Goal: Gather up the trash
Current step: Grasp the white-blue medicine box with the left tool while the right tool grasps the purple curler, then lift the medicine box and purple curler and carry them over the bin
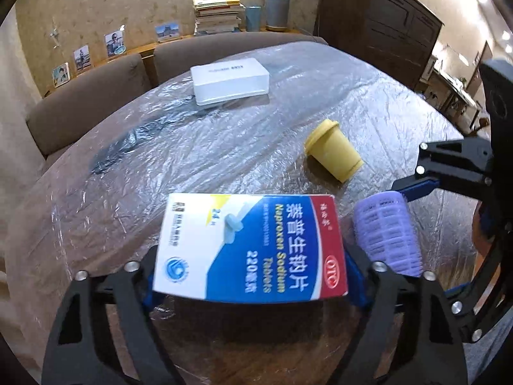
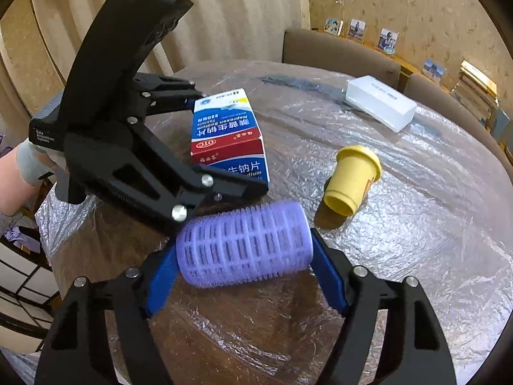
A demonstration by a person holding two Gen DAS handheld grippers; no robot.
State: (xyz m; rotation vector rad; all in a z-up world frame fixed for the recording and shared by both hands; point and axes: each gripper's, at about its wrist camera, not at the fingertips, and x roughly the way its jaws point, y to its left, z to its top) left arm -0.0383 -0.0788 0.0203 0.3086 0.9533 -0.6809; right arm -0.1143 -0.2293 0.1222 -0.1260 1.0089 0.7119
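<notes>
A blue, white and red medicine box (image 1: pixel 250 247) lies on the plastic-covered table (image 1: pixel 368 96). My left gripper (image 1: pixel 251 258) is shut on it, one blue pad against each long side. The right wrist view shows the same box (image 2: pixel 224 134) between the left gripper's (image 2: pixel 226 144) black fingers. Just right of the box is a purple hair roller (image 1: pixel 388 231). My right gripper (image 2: pixel 244 247) is shut on this roller (image 2: pixel 243 243), with a blue pad against each end. A yellow cup (image 1: pixel 333 152) (image 2: pixel 351 181) lies on its side further out on the table, apart from both grippers.
A white rectangular box (image 1: pixel 229 80) (image 2: pixel 380 102) sits at the table's far side. Brown chair backs (image 1: pixel 96 96) stand behind the table, with a shelf of photos and stacked books (image 1: pixel 218 12). A dark cabinet (image 1: pixel 378 25) stands at the right. A person's hand (image 2: pixel 19 173) holds the left gripper.
</notes>
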